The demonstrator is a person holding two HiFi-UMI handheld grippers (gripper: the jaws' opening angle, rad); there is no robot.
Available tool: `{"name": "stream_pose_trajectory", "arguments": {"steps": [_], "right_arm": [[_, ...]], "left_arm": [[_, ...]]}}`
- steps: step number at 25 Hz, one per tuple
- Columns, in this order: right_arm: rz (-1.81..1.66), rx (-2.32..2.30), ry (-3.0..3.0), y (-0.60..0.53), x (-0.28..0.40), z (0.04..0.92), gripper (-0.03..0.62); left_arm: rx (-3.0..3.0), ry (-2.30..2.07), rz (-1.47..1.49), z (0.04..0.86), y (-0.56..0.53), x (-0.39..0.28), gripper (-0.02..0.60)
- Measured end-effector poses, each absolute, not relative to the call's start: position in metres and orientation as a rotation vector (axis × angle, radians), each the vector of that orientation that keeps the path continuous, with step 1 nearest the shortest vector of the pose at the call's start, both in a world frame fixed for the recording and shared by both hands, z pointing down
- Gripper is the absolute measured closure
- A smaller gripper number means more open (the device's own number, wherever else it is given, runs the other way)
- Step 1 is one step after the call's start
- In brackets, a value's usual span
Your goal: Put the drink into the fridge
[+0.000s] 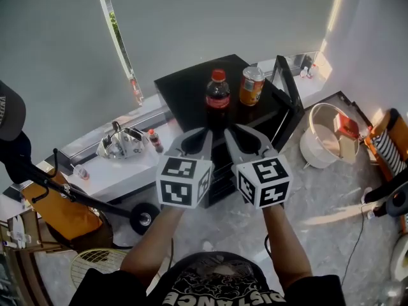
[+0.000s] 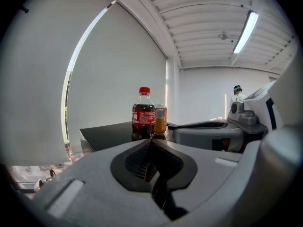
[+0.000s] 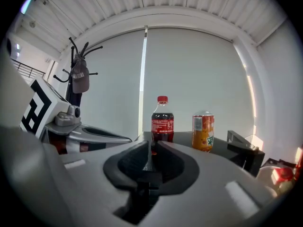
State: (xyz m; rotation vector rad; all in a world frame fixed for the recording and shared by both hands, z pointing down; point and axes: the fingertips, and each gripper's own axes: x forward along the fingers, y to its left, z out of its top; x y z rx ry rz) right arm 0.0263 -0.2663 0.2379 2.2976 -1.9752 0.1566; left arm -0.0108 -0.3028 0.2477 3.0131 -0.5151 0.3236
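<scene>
A cola bottle (image 1: 218,97) stands upright on the flat top of the fridge (image 1: 185,91), near its front edge. It is clear plastic, full of dark drink, with a red cap (image 1: 218,75) screwed on and a red label (image 3: 162,125) round its middle. Just right of it and a little farther back stands an orange can (image 1: 252,85), also upright, with a silver top; the two are near each other but apart. The fridge is a low, glossy black box. Its door (image 1: 288,85) looks swung open at the right side.
</scene>
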Motion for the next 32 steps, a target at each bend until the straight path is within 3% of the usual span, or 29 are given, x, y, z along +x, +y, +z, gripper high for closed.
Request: {"name": "stream_pose_trajectory", "arguments": {"steps": [7,16,21,32], "right_arm": [[0.169,2.329,-1.946,-0.296,0.04,0.23,0.495],[0.24,2.353,-1.962,-0.33,0.055,0.228,0.338],[0.263,2.346,-1.986,-0.351,0.065,0.226,0.293],[0.242,2.24,-1.978,-0.375,0.067,0.228,0.286]], "left_arm": [[3.024,-0.501,0.297,0.243,-0.332,-0.004,0.577],[3.023,-0.496,0.298,0.244,-0.361,0.002,0.577],[3.023,-0.491,0.3,0.245,-0.37,0.006,0.577],[3.019,-0.495,0.297,0.246,-0.38,0.013,0.577]]}}
